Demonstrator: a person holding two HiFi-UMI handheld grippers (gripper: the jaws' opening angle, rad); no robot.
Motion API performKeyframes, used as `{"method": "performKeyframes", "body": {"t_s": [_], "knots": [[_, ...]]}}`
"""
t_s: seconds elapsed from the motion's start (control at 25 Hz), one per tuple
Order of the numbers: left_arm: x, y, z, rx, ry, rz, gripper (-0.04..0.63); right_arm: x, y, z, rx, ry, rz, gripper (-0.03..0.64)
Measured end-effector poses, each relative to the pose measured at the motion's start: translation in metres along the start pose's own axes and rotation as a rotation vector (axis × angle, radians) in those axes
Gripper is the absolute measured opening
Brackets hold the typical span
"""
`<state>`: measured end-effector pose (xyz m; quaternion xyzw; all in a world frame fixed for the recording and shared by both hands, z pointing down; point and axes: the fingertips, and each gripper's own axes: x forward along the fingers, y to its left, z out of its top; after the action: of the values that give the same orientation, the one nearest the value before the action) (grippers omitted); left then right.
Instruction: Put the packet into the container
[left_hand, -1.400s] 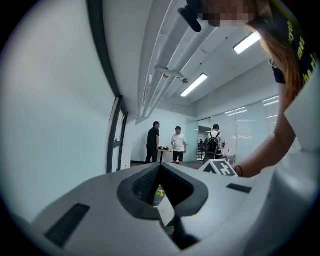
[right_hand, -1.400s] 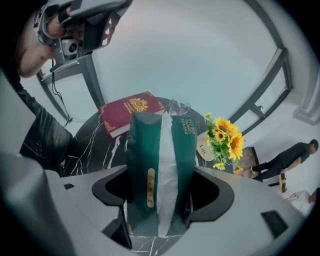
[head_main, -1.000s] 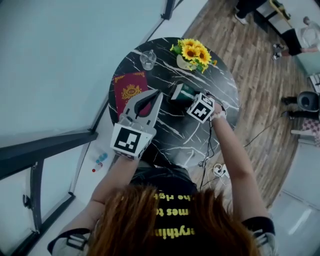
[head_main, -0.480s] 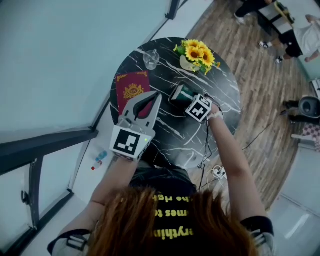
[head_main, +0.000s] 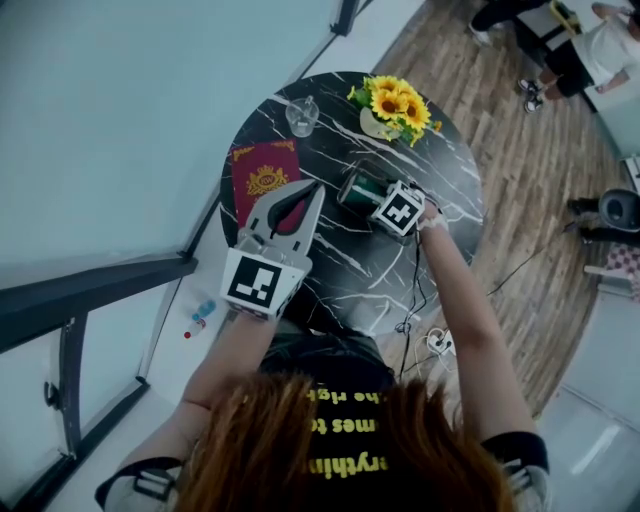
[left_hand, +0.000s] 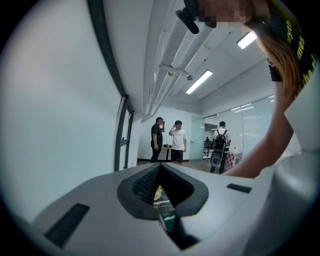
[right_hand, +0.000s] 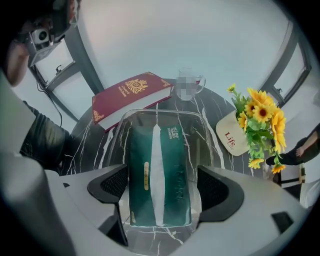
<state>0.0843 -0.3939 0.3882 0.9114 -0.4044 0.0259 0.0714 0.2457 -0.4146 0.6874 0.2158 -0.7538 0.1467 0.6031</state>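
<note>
In the head view the right gripper (right_hand: 164, 190) hides most of the clear container (head_main: 350, 188). The green, white-striped packet (right_hand: 160, 170) lies flat inside, untouched between jaws that have just been opening wide. The left gripper (left_hand: 159, 170) is pressed together, empty.

The cream vase (right_hand: 231, 137) holding the sunflowers carries the word "Life" in red. The green packet (right_hand: 175, 170) has white print near its top and the red book (right_hand: 131, 95) has gold lettering, both too small to read.
</note>
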Motion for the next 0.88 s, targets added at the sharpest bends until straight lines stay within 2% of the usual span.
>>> {"method": "performKeyframes", "body": {"t_s": [0.2,0.36,0.4,0.48,0.52,0.68,0.88], "knots": [[0.001,-0.004,0.002,0.004,-0.002,-0.01,0.0,-0.019,0.008,0.004,0.055,-0.043,0.072,0.42],[0.002,-0.008,0.002,0.006,0.0,-0.023,0.0,-0.037,0.008,0.009,0.038,-0.085,0.05,0.401],[0.003,-0.009,0.002,0.008,-0.001,-0.027,0.001,-0.041,0.006,0.009,0.037,-0.093,0.028,0.368],[0.004,-0.011,0.003,0.01,-0.002,-0.035,0.002,-0.049,-0.003,0.011,0.045,-0.125,-0.043,0.178],[0.004,-0.013,0.004,0.011,-0.003,-0.039,0.001,-0.052,-0.007,0.012,0.052,-0.14,-0.07,0.134],[0.004,-0.018,0.006,0.017,-0.007,-0.051,0.0,-0.056,-0.009,0.009,0.11,-0.169,-0.099,0.056],[0.004,-0.02,0.004,0.011,-0.005,-0.058,0.002,-0.065,-0.012,0.011,0.206,-0.23,-0.126,0.02]]}}
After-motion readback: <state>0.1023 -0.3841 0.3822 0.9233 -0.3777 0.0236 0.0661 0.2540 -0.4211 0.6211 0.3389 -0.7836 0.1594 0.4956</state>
